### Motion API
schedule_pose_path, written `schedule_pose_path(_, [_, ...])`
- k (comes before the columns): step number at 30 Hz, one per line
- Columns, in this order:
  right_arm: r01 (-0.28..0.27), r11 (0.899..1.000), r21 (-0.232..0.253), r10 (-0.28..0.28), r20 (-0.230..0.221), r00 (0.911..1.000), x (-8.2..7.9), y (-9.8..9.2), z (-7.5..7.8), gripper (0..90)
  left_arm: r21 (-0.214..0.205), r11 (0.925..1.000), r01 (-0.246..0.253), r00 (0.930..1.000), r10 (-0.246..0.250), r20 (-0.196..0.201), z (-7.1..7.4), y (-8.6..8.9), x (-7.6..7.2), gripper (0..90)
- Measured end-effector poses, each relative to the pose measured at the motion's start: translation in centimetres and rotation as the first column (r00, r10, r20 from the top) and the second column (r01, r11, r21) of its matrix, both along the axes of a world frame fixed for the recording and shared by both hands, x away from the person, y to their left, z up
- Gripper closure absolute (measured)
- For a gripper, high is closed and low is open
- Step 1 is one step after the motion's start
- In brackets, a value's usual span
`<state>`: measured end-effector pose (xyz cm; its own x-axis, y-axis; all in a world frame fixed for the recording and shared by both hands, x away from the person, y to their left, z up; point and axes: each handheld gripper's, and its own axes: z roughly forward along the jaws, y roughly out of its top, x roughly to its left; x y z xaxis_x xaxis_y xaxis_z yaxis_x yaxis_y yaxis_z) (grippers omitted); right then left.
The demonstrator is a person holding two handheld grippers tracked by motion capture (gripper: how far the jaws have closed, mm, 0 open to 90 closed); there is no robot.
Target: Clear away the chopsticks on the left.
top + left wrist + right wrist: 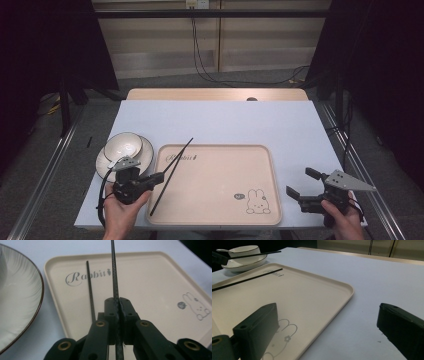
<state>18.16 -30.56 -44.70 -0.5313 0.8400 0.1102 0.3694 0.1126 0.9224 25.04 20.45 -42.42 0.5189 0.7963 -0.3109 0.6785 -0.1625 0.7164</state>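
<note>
Black chopstick [114, 277] pinched tight in my left gripper [117, 305]; second chopstick [90, 290] just beside on tray [155, 277]. My right gripper [304, 184] gapes wide, empty.

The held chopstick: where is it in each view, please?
High view: the held chopstick rises diagonally from the left gripper over the tray.
Left gripper view: vertical, centre, clamped.
Right gripper view: top left, before the bowl.
Shared landmark: the tray's rabbit.
</note>
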Motion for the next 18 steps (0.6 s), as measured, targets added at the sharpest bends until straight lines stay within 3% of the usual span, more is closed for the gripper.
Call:
schedule_pose_path(8, [-0.006,1.0,0.001,0.006,-0.003,1.0,0.0,0.0,0.0,3.5,0.06,0.9981,-0.015,0.9988,0.018,-0.047,-1.2,-1.0,-0.1,85.7])
schedule_pose_path(18, [-0.004,1.0,-0.001,0.004,-0.003,1.0,0.1,0.0,0.0,3.5,0.091,0.9956,-0.023,0.9954,0.031,-0.091,-2.2,-2.3,0.3,85.7])
